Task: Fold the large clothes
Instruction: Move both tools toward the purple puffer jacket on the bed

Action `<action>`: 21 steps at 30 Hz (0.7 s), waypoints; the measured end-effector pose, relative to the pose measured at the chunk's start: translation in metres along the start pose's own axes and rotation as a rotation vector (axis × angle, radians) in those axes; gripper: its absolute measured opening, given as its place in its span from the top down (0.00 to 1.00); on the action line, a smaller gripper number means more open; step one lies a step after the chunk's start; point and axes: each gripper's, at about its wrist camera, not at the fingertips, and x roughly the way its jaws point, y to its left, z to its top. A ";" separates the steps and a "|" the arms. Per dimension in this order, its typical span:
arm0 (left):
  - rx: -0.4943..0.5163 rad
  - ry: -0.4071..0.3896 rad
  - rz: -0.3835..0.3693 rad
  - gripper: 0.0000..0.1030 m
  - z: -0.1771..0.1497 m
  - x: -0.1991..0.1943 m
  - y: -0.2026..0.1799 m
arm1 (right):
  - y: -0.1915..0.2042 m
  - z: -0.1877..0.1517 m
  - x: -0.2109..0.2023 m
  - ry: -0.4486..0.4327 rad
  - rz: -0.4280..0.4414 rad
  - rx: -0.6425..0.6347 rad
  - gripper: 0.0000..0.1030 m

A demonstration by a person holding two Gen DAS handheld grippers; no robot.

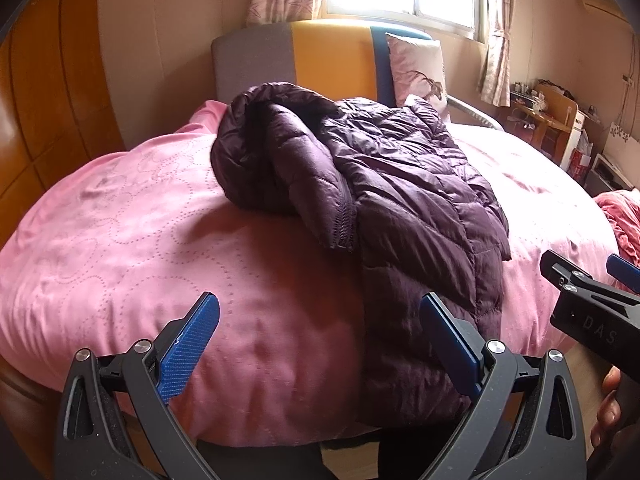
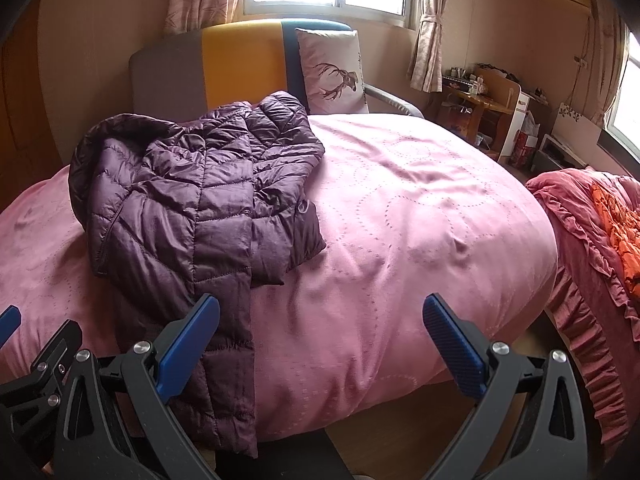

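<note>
A dark purple quilted puffer jacket (image 1: 392,200) lies crumpled on the pink bedspread (image 1: 140,232), hood bunched toward the headboard, its hem hanging over the near edge of the bed. In the right wrist view the same jacket (image 2: 192,208) lies left of centre on the bedspread (image 2: 420,220). My left gripper (image 1: 320,312) stands open above the bed's near edge, its right finger over the jacket's hanging hem. My right gripper (image 2: 322,316) is open too, its left finger (image 2: 188,348) in front of the hem. Neither holds anything.
A grey, yellow and blue headboard (image 2: 240,64) and a deer-print pillow (image 2: 334,74) stand at the far end. A red ruffled quilt (image 2: 592,232) lies at the right. Cluttered wooden furniture (image 2: 488,112) fills the far right corner. Wooden wardrobe doors (image 1: 44,100) stand at the left.
</note>
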 end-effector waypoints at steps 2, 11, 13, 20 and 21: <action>0.022 0.002 0.000 0.04 -0.001 0.002 -0.005 | -0.003 0.001 0.002 0.003 -0.004 0.006 0.02; 0.066 0.037 -0.054 0.04 -0.001 0.016 -0.024 | -0.022 0.001 0.018 0.039 -0.028 0.055 0.02; 0.082 0.052 -0.063 0.04 -0.002 0.021 -0.030 | -0.028 0.001 0.021 0.048 -0.034 0.068 0.02; 0.119 0.097 -0.093 0.04 -0.006 0.035 -0.045 | -0.043 -0.001 0.035 0.090 -0.048 0.105 0.02; 0.125 0.102 -0.094 0.04 -0.006 0.037 -0.047 | -0.044 -0.001 0.037 0.096 -0.050 0.110 0.02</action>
